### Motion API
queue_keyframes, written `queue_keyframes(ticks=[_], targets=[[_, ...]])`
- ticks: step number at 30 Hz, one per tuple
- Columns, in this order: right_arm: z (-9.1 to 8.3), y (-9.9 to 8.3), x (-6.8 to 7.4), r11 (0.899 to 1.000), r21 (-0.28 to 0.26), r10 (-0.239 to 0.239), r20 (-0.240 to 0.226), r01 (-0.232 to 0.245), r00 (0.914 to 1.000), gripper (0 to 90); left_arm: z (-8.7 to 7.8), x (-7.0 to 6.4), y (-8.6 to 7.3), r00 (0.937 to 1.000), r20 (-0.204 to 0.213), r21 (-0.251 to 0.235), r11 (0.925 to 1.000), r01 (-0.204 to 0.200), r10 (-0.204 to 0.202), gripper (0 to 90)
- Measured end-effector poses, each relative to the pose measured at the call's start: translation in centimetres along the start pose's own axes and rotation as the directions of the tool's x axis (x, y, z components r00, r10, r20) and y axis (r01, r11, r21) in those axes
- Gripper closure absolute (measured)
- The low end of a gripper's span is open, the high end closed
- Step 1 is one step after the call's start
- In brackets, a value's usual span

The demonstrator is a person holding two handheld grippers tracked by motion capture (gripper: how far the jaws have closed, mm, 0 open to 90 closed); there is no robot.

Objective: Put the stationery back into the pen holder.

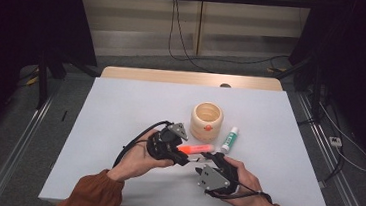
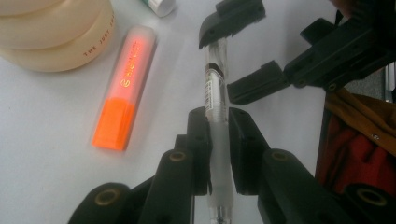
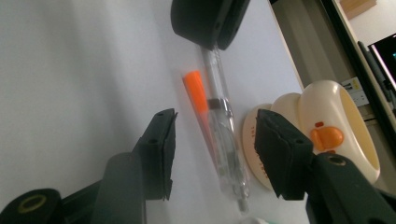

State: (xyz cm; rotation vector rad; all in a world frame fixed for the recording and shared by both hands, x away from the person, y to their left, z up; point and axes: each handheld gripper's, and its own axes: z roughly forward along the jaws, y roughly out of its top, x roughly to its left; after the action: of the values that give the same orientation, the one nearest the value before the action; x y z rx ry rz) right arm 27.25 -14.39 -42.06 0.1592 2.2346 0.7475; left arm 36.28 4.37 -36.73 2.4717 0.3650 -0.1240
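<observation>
High view: person's two hands at 6 o'clock on the white table [image 1: 120, 107]. Left gripper [image 1: 182, 159] and right gripper [image 1: 205, 158] meet nose to nose just below table centre. Clear pen [image 1: 194, 157] bridges them, mostly hidden. Orange highlighter [image 1: 195, 148] lies flat just beyond the pen, toward 12. Cream round holder [image 1: 206, 121] stands at 12 o'clock of the highlighter, near it. Green-and-white tube [image 1: 229, 139] lies at 3 o'clock of the holder, just beside it.

Left gripper view: left gripper [image 2: 218, 140] is pinching the clear pen [image 2: 216, 88] by its frosted grip section, pads tight on both sides. Pen runs straight toward 12. Right gripper [image 2: 243, 51] comes in from 2 o'clock, jaws spread either side of the pen's far end; contact there I cannot tell. Orange highlighter [image 2: 125, 88] lies on the table at 10 o'clock, apart from the pen. Holder [image 2: 60, 37] at 11 o'clock, tube [image 2: 161, 5] tip at top edge.

Right gripper view: right gripper [image 3: 215, 156] spread wide, pads clear of the pen [image 3: 224, 140], which passes between them. Left gripper [image 3: 208, 21] at 12 clamps the pen's far end. Highlighter [image 3: 198, 98] alongside the pen, holder [image 3: 327, 126] at 3 o'clock.
</observation>
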Motion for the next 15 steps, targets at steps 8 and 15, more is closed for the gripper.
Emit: queue_keyframes(ticks=[8,15], targets=[[0.26,0.42,0.19,0.995,0.029,-0.1,0.007,0.099,0.995,58.8,0.16,0.06,0.07,1.0,-0.002,-0.002,1.0,0.009,-0.009,79.8],[0.43,0.43,0.37,0.996,0.025,-0.091,0.014,0.091,0.9958,66.6,0.36,0.02,0.23,0.9999,0.009,0.003,1.0,0.005,-0.005,79.8]])
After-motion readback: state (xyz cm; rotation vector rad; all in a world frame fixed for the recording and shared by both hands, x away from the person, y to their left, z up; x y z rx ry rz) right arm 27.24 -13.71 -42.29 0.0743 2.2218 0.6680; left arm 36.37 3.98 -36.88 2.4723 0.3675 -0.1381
